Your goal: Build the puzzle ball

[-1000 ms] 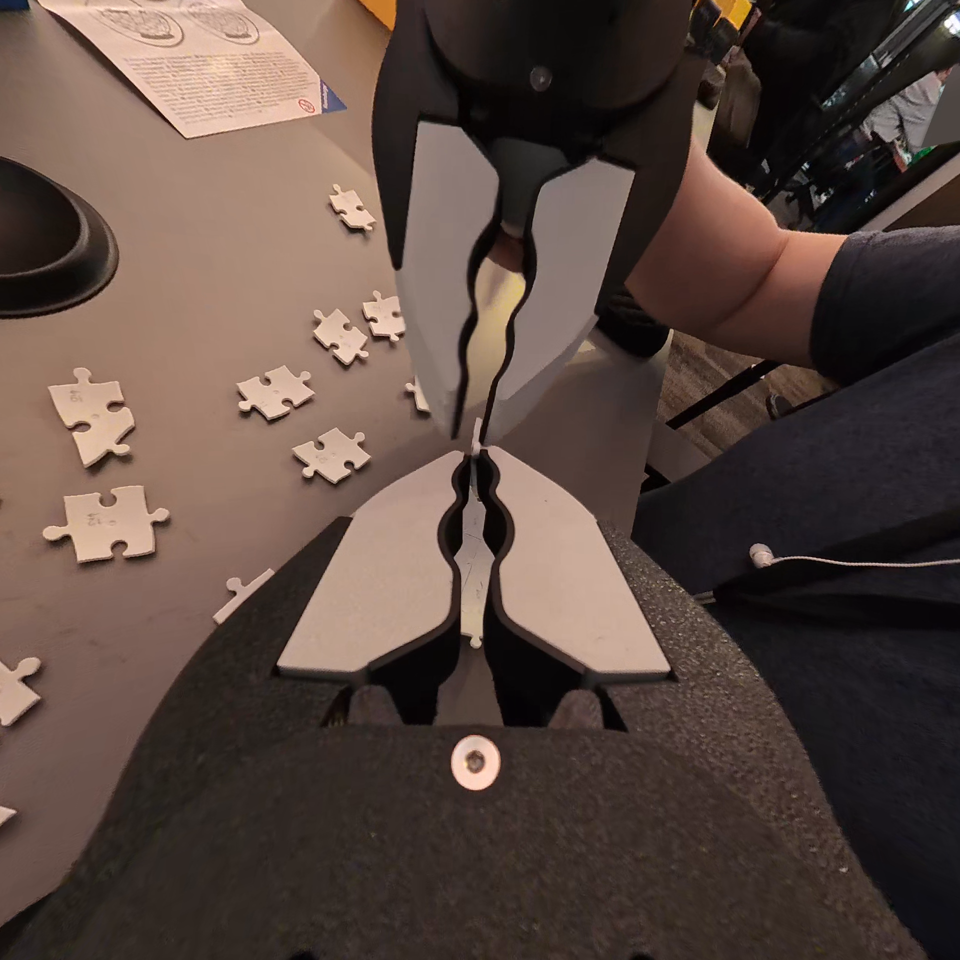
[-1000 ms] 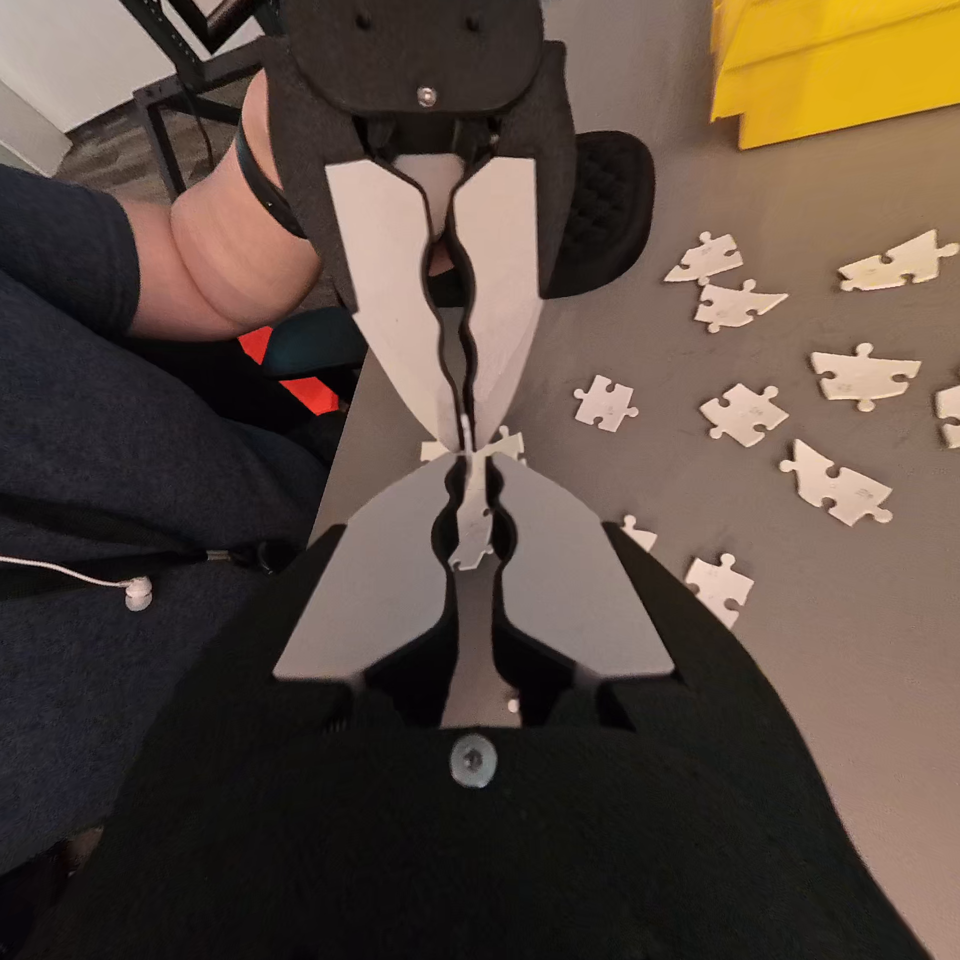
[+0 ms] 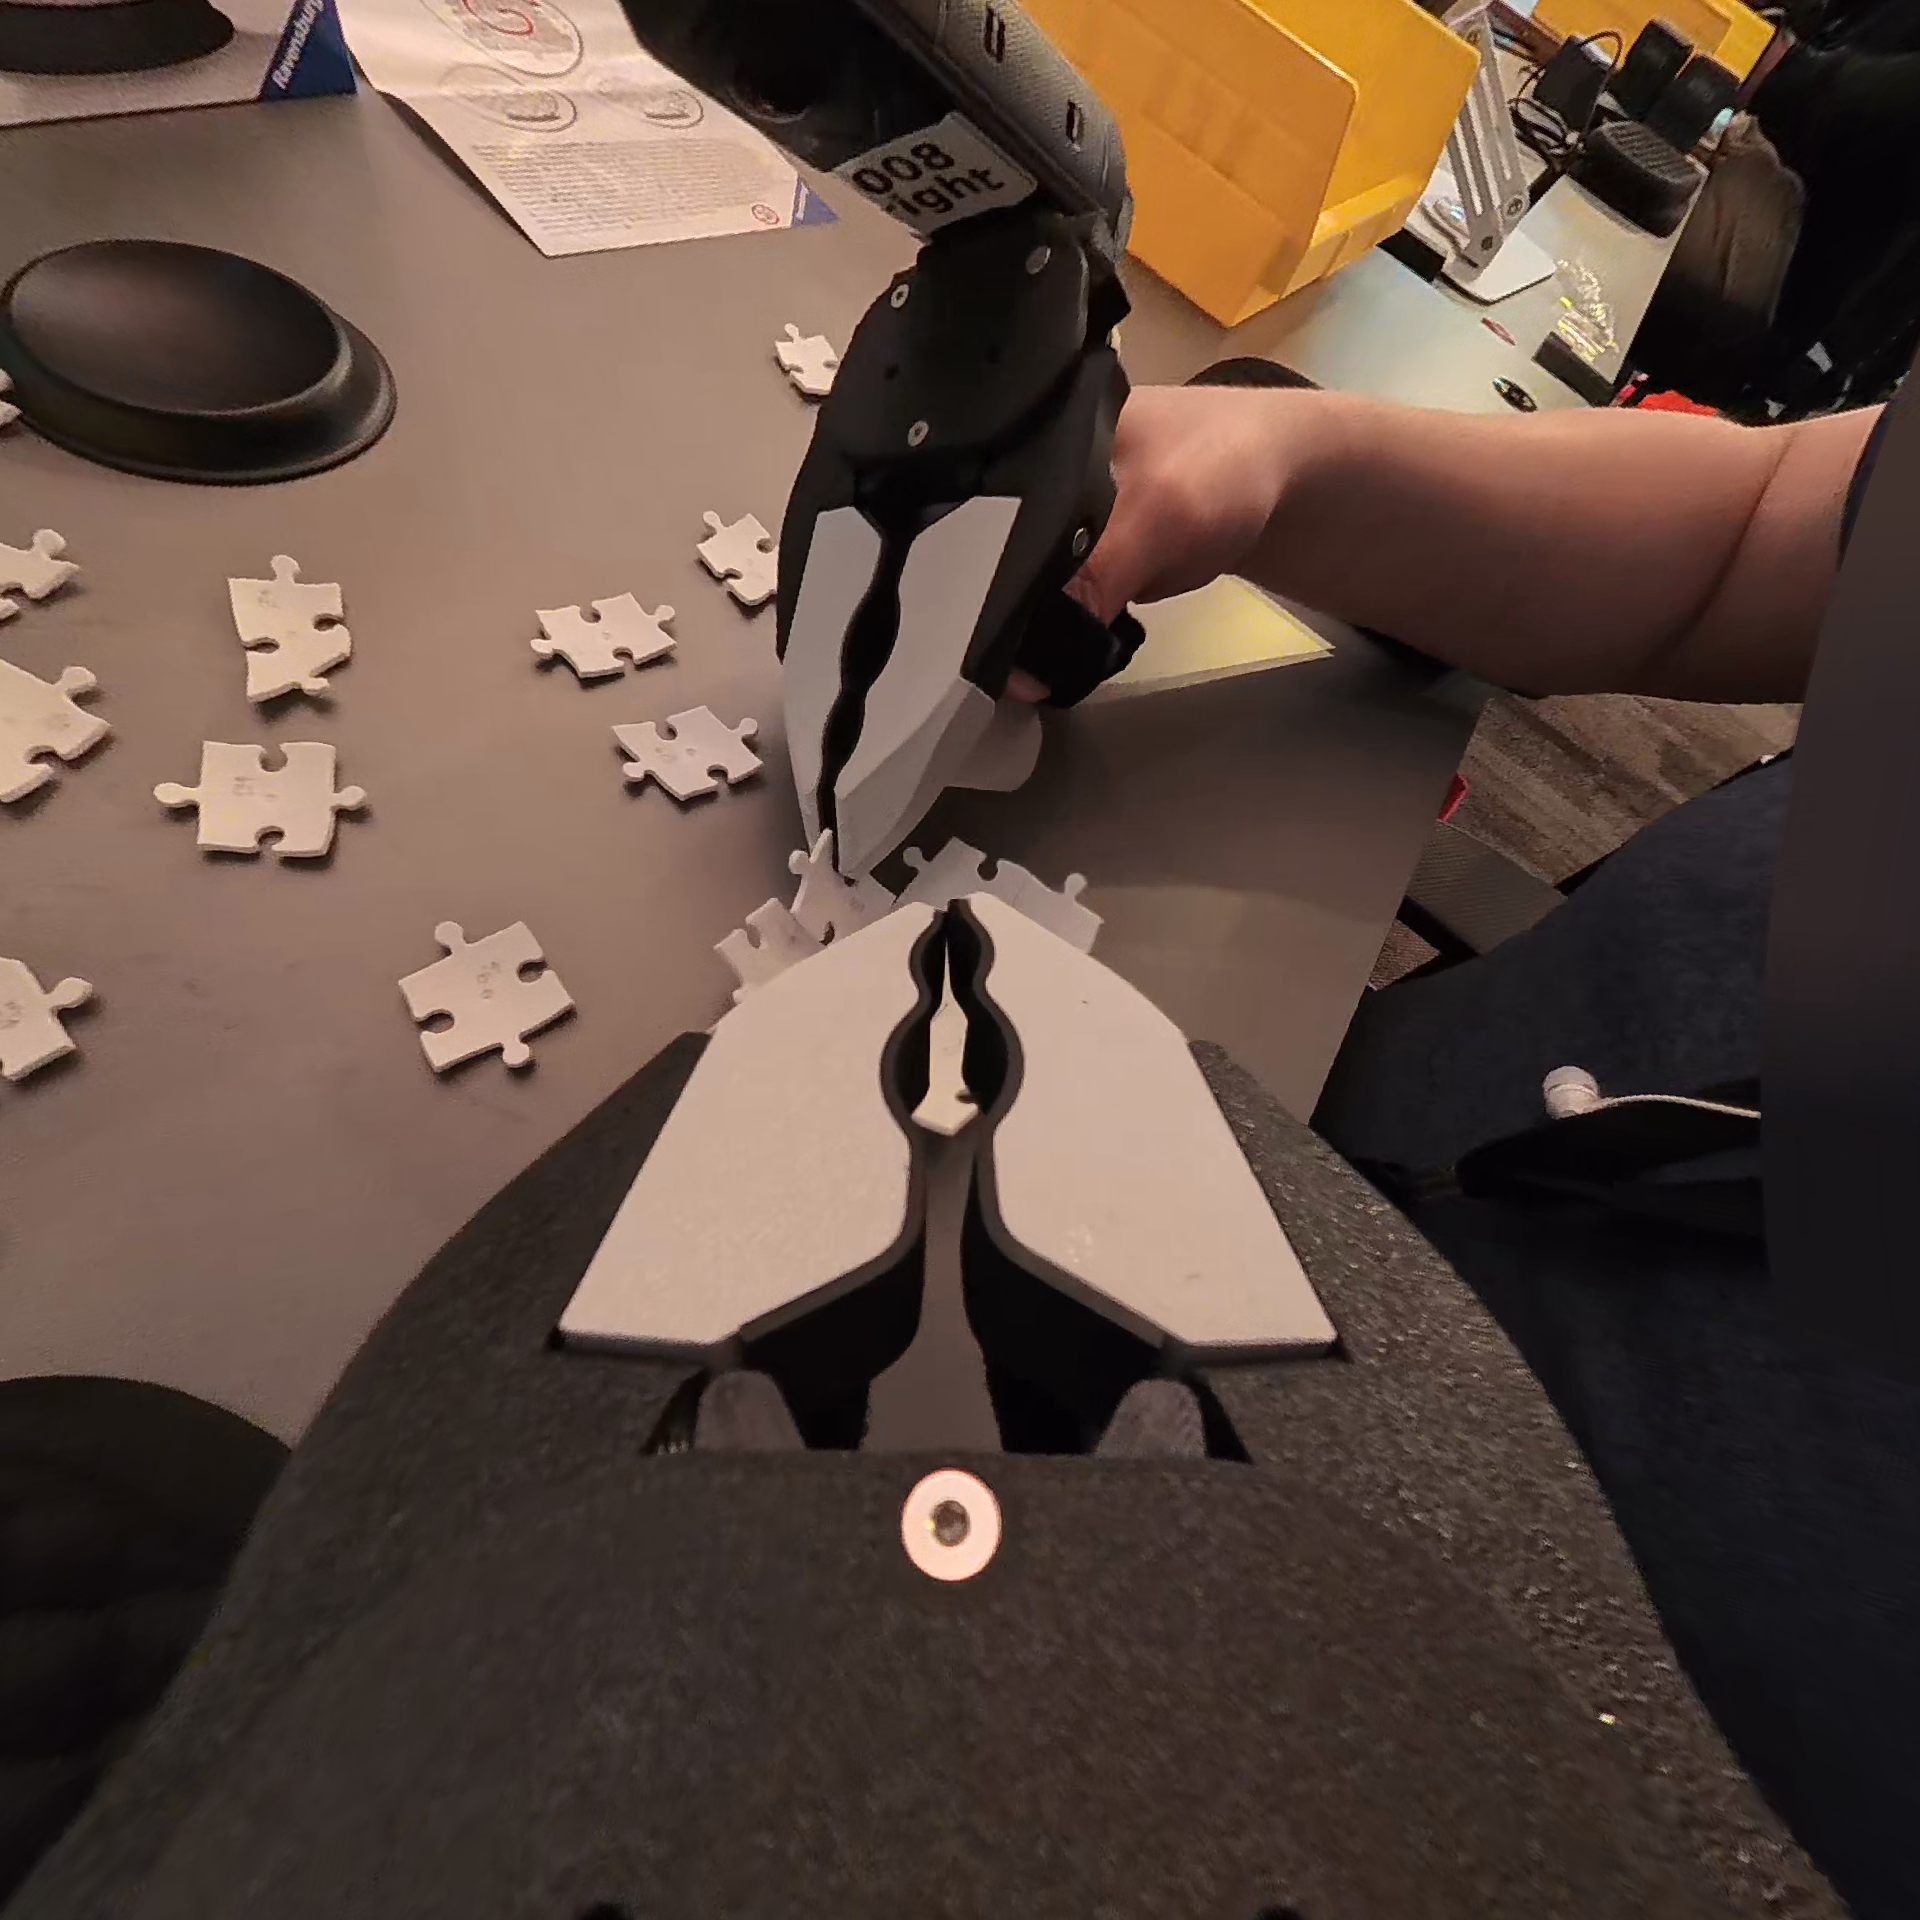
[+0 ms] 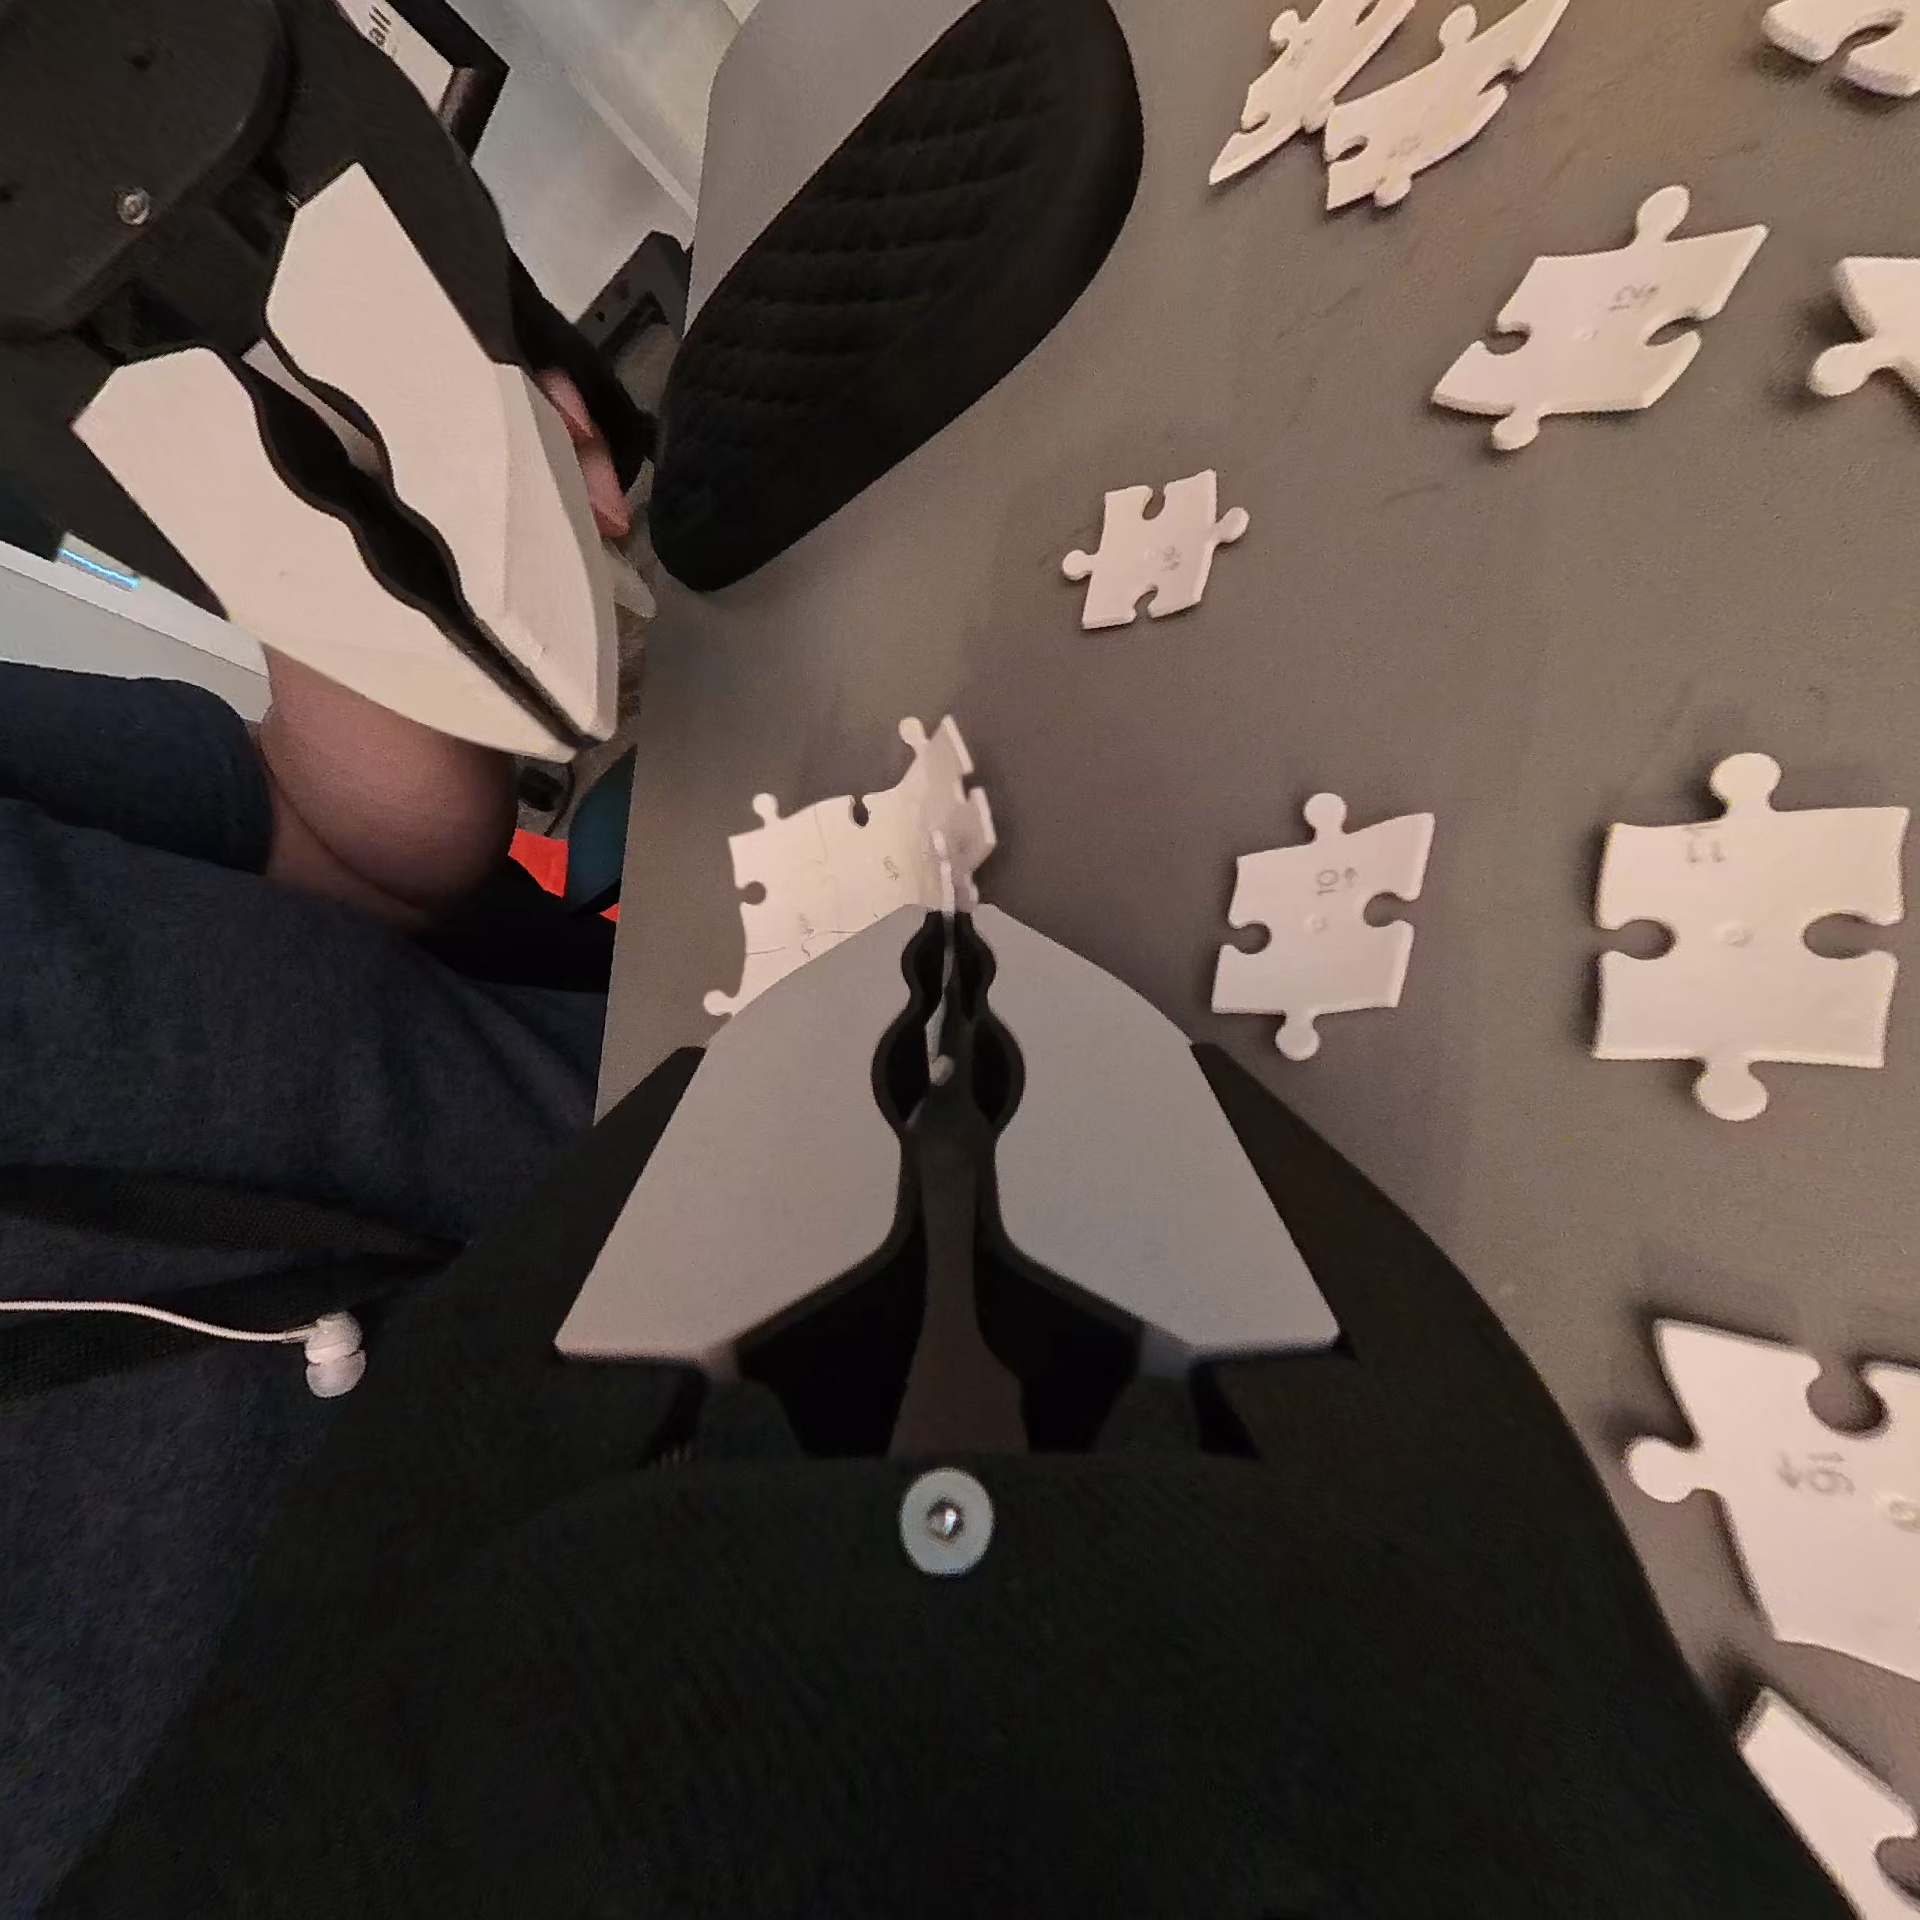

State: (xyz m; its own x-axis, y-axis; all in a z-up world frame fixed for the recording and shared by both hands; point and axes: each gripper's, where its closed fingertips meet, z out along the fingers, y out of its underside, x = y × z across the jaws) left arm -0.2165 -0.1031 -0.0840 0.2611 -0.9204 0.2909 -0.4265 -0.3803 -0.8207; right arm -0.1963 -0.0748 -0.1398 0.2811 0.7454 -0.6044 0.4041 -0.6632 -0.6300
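A small cluster of joined white puzzle pieces (image 4: 821,883) lies on the grey table near its front edge; it also shows in the left wrist view (image 3: 1003,883). My right gripper (image 4: 951,914) is shut on the cluster's raised end piece (image 4: 956,790), which tilts up off the table. In the left wrist view the right gripper (image 3: 831,842) points down onto that piece. My left gripper (image 3: 951,914) is shut. In the right wrist view the left gripper (image 4: 587,738) hangs just off the table edge, apart from the cluster, with nothing seen in its tips.
Several loose white pieces (image 3: 488,992) (image 4: 1325,925) are spread over the table (image 3: 520,468). A black dome stand (image 3: 187,364), an instruction sheet (image 3: 603,156) and a yellow bin (image 3: 1299,156) sit farther back. A black chair back (image 4: 894,260) and the person's arm (image 3: 1455,561) are near the edge. Tip to tip, the grippers are about 7 cm apart.
The grippers were tip to tip, each holding a piece edge-on. They have drawn apart. The right one has dropped to the table with the joined pieces; the left no longer shows a piece.
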